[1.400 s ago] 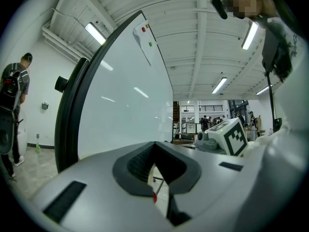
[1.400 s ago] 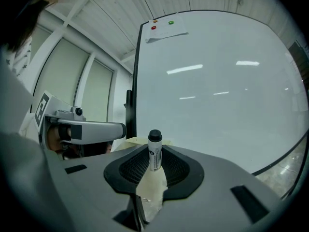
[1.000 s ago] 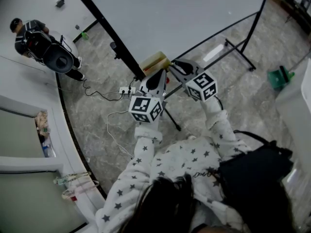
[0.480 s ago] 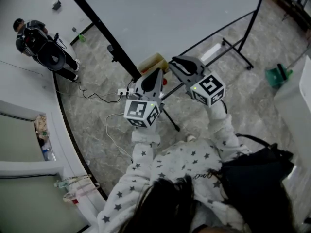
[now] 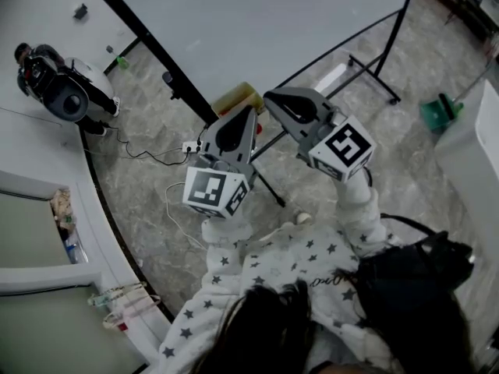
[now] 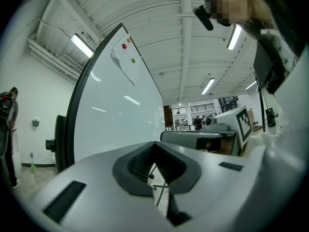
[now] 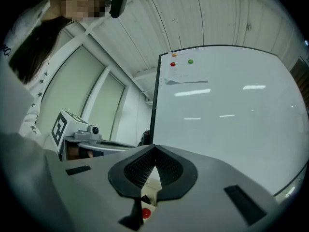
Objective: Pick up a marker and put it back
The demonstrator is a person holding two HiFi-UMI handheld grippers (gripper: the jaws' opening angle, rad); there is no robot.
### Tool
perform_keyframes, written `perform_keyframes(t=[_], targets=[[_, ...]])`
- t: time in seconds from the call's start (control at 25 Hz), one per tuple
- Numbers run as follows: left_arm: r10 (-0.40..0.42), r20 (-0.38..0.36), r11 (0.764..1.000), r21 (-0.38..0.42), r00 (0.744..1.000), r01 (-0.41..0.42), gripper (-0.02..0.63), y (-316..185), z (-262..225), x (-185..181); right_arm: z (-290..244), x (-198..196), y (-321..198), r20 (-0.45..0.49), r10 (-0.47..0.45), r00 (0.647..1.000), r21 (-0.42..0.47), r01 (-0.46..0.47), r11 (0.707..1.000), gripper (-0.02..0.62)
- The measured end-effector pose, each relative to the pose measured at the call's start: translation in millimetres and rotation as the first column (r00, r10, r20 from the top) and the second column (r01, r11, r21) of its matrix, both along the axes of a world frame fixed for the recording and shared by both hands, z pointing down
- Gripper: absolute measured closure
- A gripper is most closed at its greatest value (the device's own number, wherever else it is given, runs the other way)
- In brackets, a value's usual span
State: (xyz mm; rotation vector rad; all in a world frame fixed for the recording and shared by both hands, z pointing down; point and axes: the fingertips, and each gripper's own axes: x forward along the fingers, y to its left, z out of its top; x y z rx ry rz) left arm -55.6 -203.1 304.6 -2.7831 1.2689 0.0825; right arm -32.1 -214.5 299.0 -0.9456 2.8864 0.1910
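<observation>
A large whiteboard [image 5: 257,22] on a black stand fills the top of the head view. At its lower edge sit a yellowish block [image 5: 238,97] and a small red marker end [image 5: 260,128]. My left gripper [image 5: 248,109] and right gripper [image 5: 269,98] are held up side by side just in front of that spot. In the left gripper view the left gripper [image 6: 155,146] is shut with nothing in it. The right gripper [image 7: 154,149] is also shut and empty; under its jaws show a red cap [image 7: 146,213] and a cream block [image 7: 152,186].
A person with round equipment [image 5: 54,88] stands far left. A power strip and cables [image 5: 191,145] lie on the marble floor by the stand's legs [image 5: 374,76]. A green object [image 5: 435,114] is at right, and a black bag [image 5: 413,275] hangs at my side.
Both grippers have risen closer to the head camera and look larger; the right one has moved a little to the right. The view has shifted slightly.
</observation>
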Motion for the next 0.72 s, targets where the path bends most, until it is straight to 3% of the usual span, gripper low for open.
perform_keyframes(t=[0.72], targets=[[0.023, -0.036, 0.999, -0.046, 0.999, -0.025, 0.606, 2.4, 14.1, -3.7, 8.2, 5.4, 0.1, -0.017, 0.041, 0.999, -0.045, -0.041, 0.998, 0.589]])
